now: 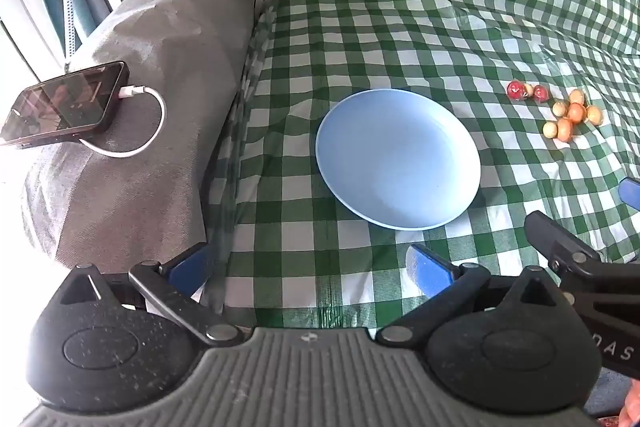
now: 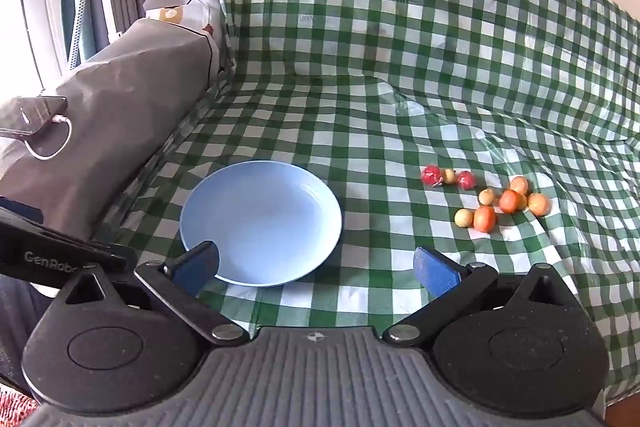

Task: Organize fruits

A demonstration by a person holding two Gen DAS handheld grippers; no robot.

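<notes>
A green-and-white checked plastic cloth (image 2: pixel 360 107) covers a soft seat, rumpled into shallow folds. On it sits a round, pale blue, empty plate (image 2: pixel 262 223), and well to its right lies a loose scatter of small round fruits: two shiny red fruits (image 2: pixel 432 175) with a small tan one between them, and just beyond these a cluster of orange and yellowish fruits (image 2: pixel 510 201), several touching one another. The left gripper (image 1: pixel 304 269) hovers low at the near edge of the cloth, its blue-padded fingers spread wide and holding nothing; the plate lies ahead of it. The right gripper (image 2: pixel 316 267) is likewise spread wide and empty, its left pad overlapping the plate's near rim in the view, the fruits ahead and to its right. No fruit is on the plate, so the sorting appears not yet begun. To do the first pick well, the right gripper would likely suit best: approach an outlying fruit, such as the near yellowish one, straddle it alone, and close gently so it does not roll or bruise. Off to the left, a dark smartphone (image 1: pixel 68 105) with a white charging cable (image 1: pixel 140 131) rests on a grey covered armrest (image 1: pixel 160 87).
</notes>
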